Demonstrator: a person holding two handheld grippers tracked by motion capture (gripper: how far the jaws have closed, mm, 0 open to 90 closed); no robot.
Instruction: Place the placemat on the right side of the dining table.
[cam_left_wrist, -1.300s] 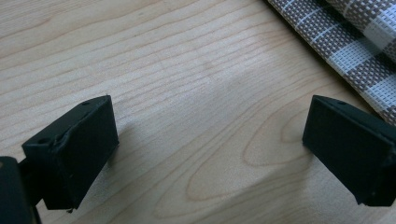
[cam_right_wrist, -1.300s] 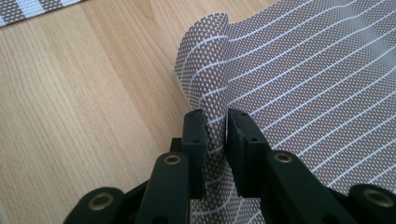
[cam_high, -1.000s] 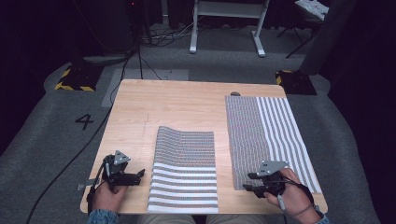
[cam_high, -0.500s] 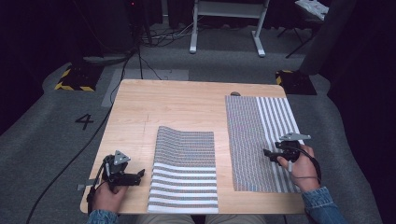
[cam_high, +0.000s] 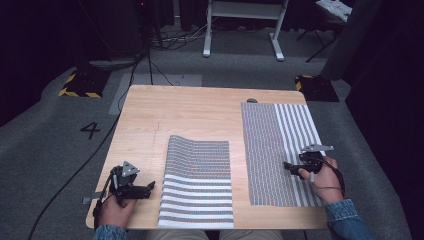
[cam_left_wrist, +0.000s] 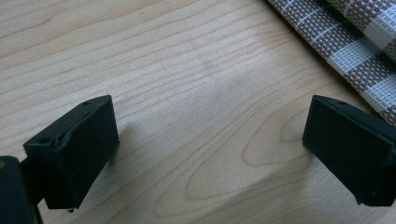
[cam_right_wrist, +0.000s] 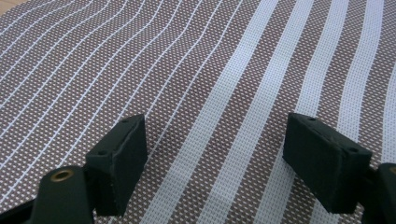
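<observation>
Two mats: both striped woven placemats lie flat on the wooden table (cam_high: 190, 115)
Landmark: the folded placemat (cam_high: 198, 185), at the table's near middle, its near edge at the table's near edge
Long placemat (cam_high: 277, 150): right of the folded placemat, apart from it, running from the far side of the table toward the near edge
Left gripper (cam_high: 150, 187): just left of the folded placemat, low over bare wood; its jaws stand wide apart with nothing between them, and a corner of the folded placemat shows at the upper right of the left gripper view (cam_left_wrist: 355, 42)
Right gripper (cam_high: 288, 167): right of the folded placemat, over the long placemat's broad-striped right part (cam_right_wrist: 261, 93); its jaws have just been opening and now stand wide, with flat weave below and nothing gripped
Hands: a denim sleeve (cam_high: 345, 220) shows behind the right gripper
</observation>
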